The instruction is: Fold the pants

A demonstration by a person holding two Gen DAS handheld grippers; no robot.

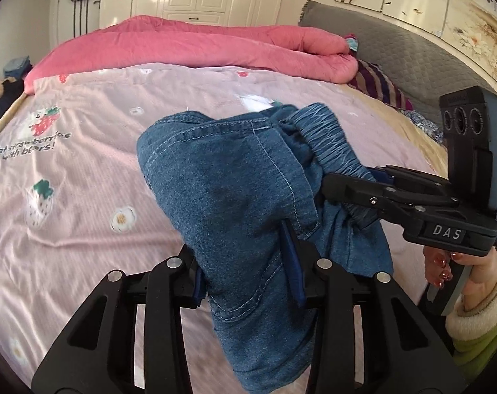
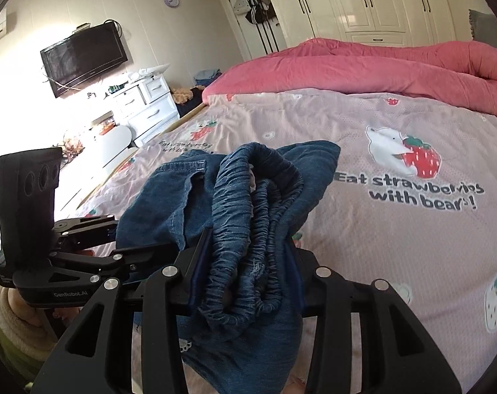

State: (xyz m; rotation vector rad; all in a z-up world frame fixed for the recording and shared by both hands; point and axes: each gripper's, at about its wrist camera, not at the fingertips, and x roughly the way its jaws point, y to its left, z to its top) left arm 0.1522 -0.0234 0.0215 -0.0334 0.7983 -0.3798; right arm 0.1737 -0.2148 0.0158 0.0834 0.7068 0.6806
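Blue denim pants [image 1: 222, 177] with an elastic waistband [image 2: 245, 216] hang bunched above the pink bed sheet [image 1: 84, 170], held up by both grippers. In the left wrist view my left gripper [image 1: 245, 262] is shut on a thick fold of the denim, which drapes down between its fingers. My right gripper [image 1: 343, 190] comes in from the right and clamps the gathered waistband. In the right wrist view my right gripper [image 2: 248, 262] is shut on the bunched waistband, and my left gripper [image 2: 140, 238] grips the pants [image 2: 314, 164] from the left.
A rolled pink duvet [image 1: 189, 42] lies across the far side of the bed. A grey headboard [image 1: 396, 49] and striped pillow [image 1: 379, 85] sit at the right. A hand [image 1: 445, 266] holds the right gripper. A dresser [image 2: 146, 105] and a wall TV [image 2: 84, 55] stand beyond the bed's left edge.
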